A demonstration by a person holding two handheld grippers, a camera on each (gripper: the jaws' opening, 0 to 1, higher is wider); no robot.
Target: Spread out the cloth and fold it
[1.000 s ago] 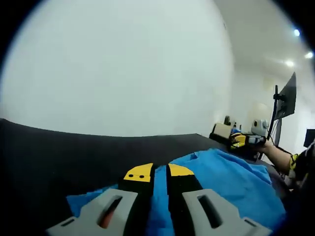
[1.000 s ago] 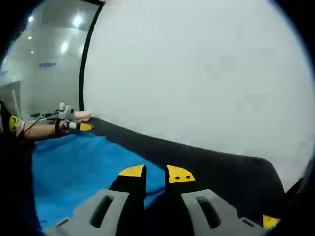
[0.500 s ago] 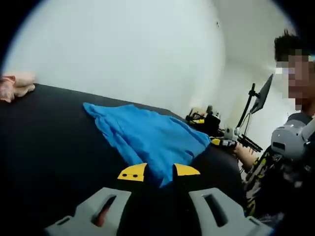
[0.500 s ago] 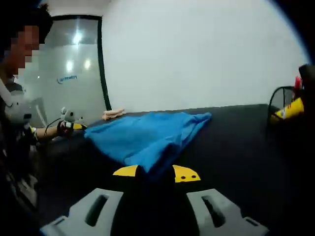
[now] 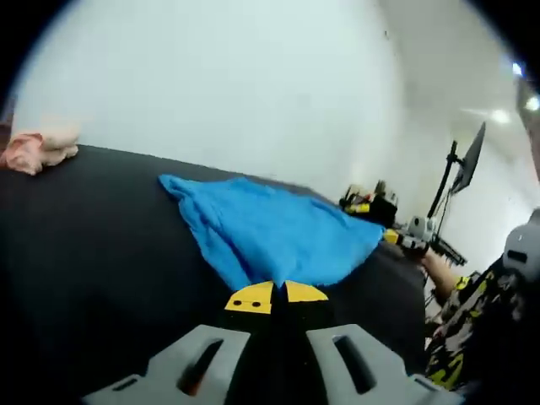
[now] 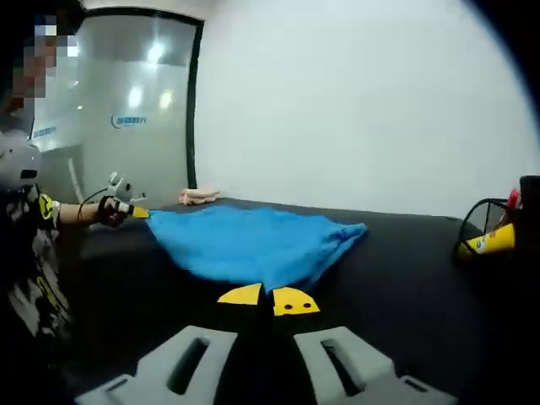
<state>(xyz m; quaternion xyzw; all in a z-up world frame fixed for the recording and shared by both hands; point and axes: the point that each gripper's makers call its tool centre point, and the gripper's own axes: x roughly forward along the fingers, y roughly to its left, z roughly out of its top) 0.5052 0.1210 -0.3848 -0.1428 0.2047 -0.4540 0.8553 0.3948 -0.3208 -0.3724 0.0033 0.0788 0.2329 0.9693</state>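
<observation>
Cloth (image 5: pixel 270 236) now lies on the dark counter (image 5: pixel 93 228), each near corner pinched by a closed hand-held gripper (image 5: pixel 276 296) (image 6: pixel 267 299). Since half a second ago the jaws have shut, so spreading can begin.

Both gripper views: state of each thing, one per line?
Blue cloth: spread on the dark table, rumpled, near edge at both grippers' fingers.
Left gripper: shut, whether it pinches the cloth edge cannot be told.
Right gripper: shut, at the cloth's other near corner.
Pink cloth: bunched at the table's far edge.
Yellow bottle: lying tilted by a black wire rack.
</observation>
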